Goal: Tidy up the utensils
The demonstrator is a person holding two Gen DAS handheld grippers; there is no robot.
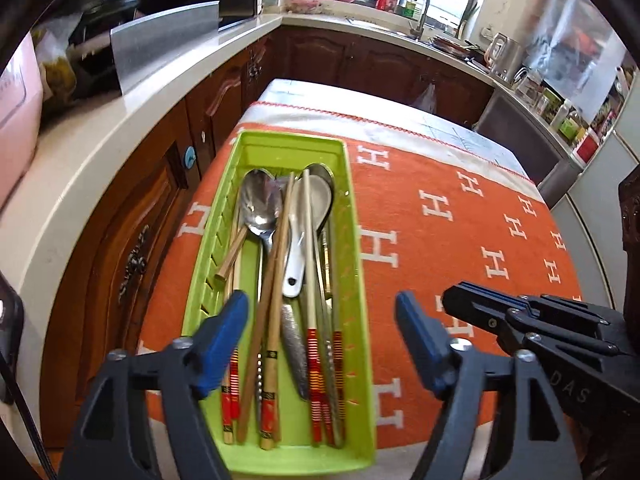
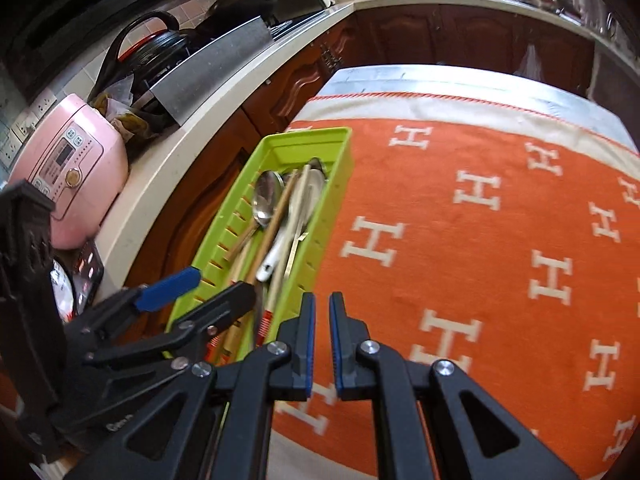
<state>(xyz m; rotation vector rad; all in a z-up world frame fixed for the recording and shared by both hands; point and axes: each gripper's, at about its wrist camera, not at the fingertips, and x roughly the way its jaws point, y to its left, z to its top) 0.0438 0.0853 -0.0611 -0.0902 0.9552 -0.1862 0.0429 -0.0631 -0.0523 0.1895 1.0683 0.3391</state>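
Observation:
A green plastic tray (image 1: 352, 216) lies on the orange cloth at the table's left side; it also shows in the right wrist view (image 2: 332, 184). In it lie a metal spoon (image 1: 260, 204), a white ceramic spoon (image 1: 312, 216), several wooden chopsticks (image 1: 276, 280) and metal utensils. My left gripper (image 1: 322, 320) is open and empty, hovering over the near end of the tray. My right gripper (image 2: 322, 320) has its fingers nearly together with nothing between them, above the cloth just right of the tray; it also shows in the left wrist view (image 1: 480, 304).
The orange cloth with white H marks (image 2: 480, 240) covers the table. A white counter (image 1: 120, 152) runs along the left with a pink rice cooker (image 2: 76, 172), pots and a pan. Brown cabinets and a sink (image 1: 420, 12) stand behind.

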